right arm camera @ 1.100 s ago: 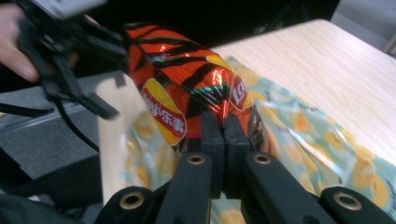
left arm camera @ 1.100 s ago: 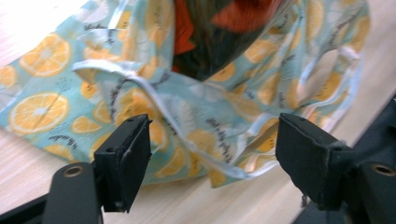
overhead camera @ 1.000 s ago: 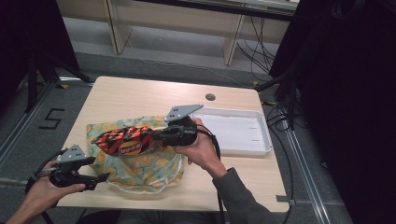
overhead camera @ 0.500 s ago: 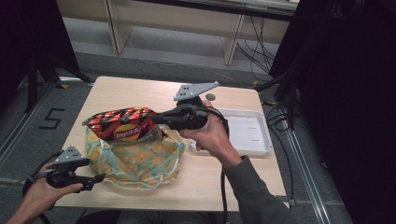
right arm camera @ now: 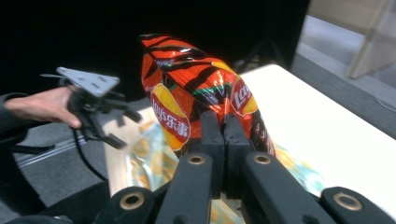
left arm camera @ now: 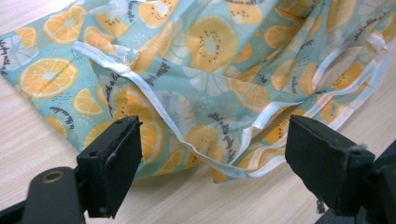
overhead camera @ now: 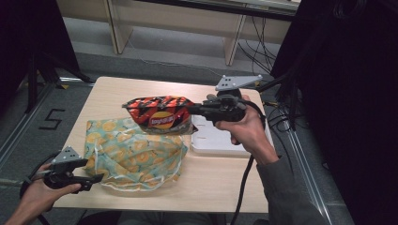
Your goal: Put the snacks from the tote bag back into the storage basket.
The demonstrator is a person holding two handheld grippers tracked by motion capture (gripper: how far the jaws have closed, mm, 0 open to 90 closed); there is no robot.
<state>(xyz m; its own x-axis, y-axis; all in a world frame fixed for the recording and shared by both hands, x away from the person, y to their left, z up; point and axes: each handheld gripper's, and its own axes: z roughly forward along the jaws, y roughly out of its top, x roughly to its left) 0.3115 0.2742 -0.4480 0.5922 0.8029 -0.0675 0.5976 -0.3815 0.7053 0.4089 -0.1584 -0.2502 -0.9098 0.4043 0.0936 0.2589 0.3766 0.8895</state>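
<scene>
R gripper [overhead camera: 193, 109] holds chip bag [overhead camera: 158, 114] above fruit-print bag [overhead camera: 133, 154].

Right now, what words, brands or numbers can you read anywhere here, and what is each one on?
"Lay's" with Chinese characters "乐事": on the chip bag, on its yellow-and-red logo, seen in the right gripper view.
"Lay's", partly seen: a second logo on the same bag.
"5": marked on the floor left of the table, in the high view.
Small black script on the fruit-print bag: too small and creased to read.
</scene>
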